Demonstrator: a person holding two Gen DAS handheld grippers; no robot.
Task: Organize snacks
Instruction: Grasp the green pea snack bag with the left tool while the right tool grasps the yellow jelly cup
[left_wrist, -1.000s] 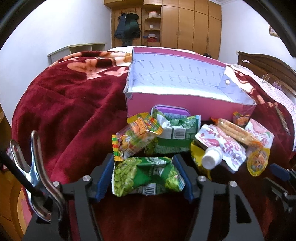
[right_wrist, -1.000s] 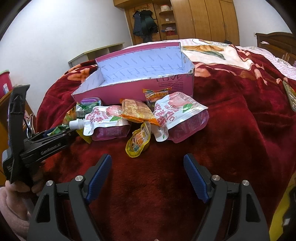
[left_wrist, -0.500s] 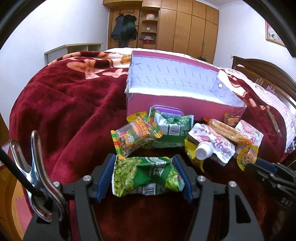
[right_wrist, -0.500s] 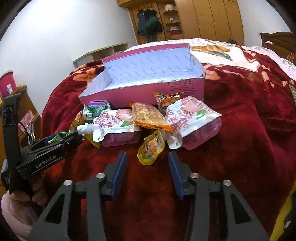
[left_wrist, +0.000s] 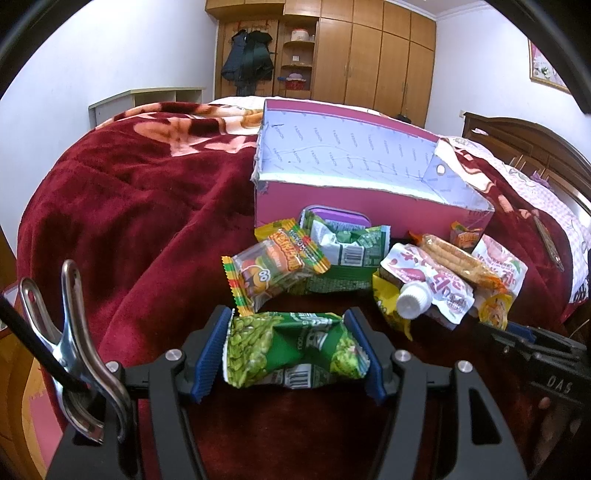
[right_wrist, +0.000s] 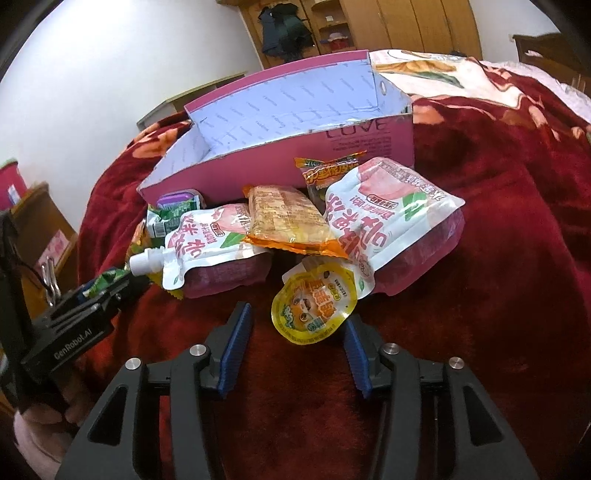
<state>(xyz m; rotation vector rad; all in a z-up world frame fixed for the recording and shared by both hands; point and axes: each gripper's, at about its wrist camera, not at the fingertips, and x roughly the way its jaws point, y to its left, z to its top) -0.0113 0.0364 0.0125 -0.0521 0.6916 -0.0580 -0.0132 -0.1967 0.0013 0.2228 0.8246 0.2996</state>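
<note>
Blanket (left_wrist: 129, 206): deep-pile red plush cloth, matt, soft sheen on folds. Box (left_wrist: 332, 206): paperboard, matt pink outside, pale printed paper lining, rough torn rim. Pea bag (left_wrist: 295, 350): glossy crinkled plastic film. Pouch (right_wrist: 210, 251): glossy plastic, smooth white plastic cap. Jelly cup (right_wrist: 314, 306): shiny foil-like lid. Cracker pack (right_wrist: 288, 225): clear glossy film. Left tongs (left_wrist: 290, 354): matt black plastic arms, ribbed blue pads, metal screws. Clip (left_wrist: 74, 339): polished metal. Right tongs (right_wrist: 295, 350): same build. Wardrobe (left_wrist: 369, 55): smooth wood, semi-gloss.
</note>
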